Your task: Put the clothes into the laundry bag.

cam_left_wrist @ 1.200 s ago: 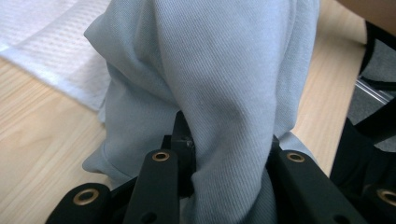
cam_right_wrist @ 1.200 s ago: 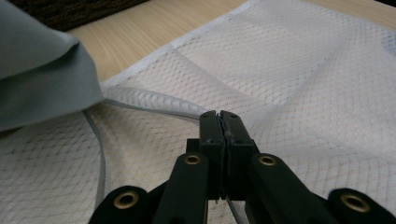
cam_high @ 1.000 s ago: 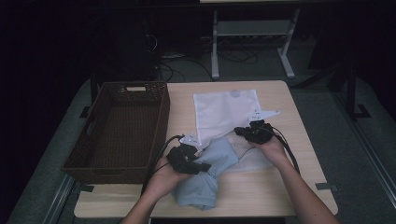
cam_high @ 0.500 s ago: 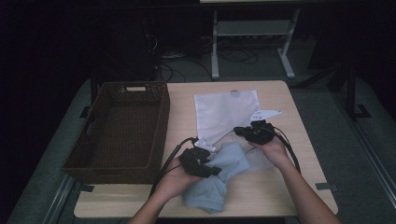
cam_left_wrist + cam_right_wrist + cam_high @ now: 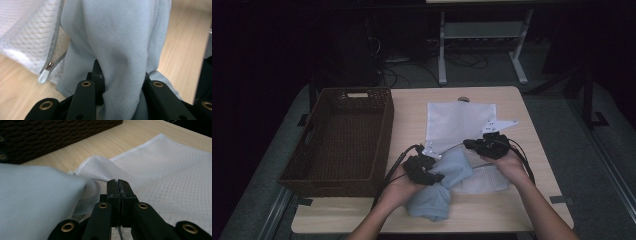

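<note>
- Here, a light blue garment (image 5: pixel 439 185) is seen bunched on the wooden table (image 5: pixel 512 215), near its front edge.
- The garment is pinched between the jaws of the left gripper (image 5: pixel 120 82).
- The edge of a white mesh laundry bag (image 5: pixel 175 177) is clamped by the right gripper (image 5: pixel 117 187), whose jaws are pressed together.
- The bag's zipper pull (image 5: pixel 45 75) is seen beside the garment.
- A dark wicker basket (image 5: pixel 384 135) stands to the left.

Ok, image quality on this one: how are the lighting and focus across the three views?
High view: dim, dark surroundings, only the table lit. Left gripper view: bright, blue cloth sharp, far edges soft. Right gripper view: jaws sharp, near blue cloth blurred, mesh bag clear.
</note>
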The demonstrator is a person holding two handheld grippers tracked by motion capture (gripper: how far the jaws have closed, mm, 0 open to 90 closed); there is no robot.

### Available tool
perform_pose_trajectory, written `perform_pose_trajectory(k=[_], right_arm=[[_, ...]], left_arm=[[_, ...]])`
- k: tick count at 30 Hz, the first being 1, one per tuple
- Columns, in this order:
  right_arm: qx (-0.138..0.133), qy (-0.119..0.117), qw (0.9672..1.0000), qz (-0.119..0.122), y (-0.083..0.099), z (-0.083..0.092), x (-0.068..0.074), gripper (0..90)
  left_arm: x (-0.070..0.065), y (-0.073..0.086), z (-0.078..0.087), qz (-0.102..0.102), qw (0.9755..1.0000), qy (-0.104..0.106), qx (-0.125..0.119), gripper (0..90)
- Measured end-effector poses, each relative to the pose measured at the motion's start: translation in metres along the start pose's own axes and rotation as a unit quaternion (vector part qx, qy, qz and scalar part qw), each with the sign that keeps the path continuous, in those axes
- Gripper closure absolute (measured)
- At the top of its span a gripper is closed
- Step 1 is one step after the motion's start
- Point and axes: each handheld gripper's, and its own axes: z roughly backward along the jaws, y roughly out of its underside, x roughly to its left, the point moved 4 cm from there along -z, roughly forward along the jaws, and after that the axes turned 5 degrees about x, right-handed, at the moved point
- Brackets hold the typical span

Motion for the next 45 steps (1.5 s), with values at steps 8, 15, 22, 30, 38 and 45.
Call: perform_pose_trajectory(k=[8, 15, 22, 30, 38, 45], right_arm=[[0.013, -0.012, 0.9998, 0.001, -0.003, 0.000, 0.011, 88.2], [0.010, -0.012, 0.9998, 0.010, -0.009, -0.003, 0.019, 88.1], [-0.001, -0.010, 0.9999, 0.006, -0.018, -0.003, 0.014, 88.1], [-0.009, -0.012, 0.9998, 0.009, -0.025, 0.002, 0.016, 88.2], [-0.011, -0.011, 0.9999, 0.005, -0.024, 0.008, 0.015, 88.2], [-0.013, -0.010, 0.9999, 0.001, -0.024, 0.010, 0.015, 88.2]], left_arm=[[0.020, 0.006, 0.003, 0.014, 0.9991, -0.039, 0.004, 70.5], [0.024, 0.009, 0.005, 0.023, 0.9992, -0.033, 0.005, 70.5], [0.010, 0.004, 0.005, 0.002, 0.9998, -0.019, 0.010, 70.5], [0.006, -0.008, 0.001, -0.014, 0.9995, -0.017, 0.023, 70.5], [0.025, -0.021, -0.004, -0.006, 0.9985, -0.044, 0.033, 70.5], [0.048, -0.026, -0.005, 0.010, 0.9963, -0.076, 0.038, 70.7]])
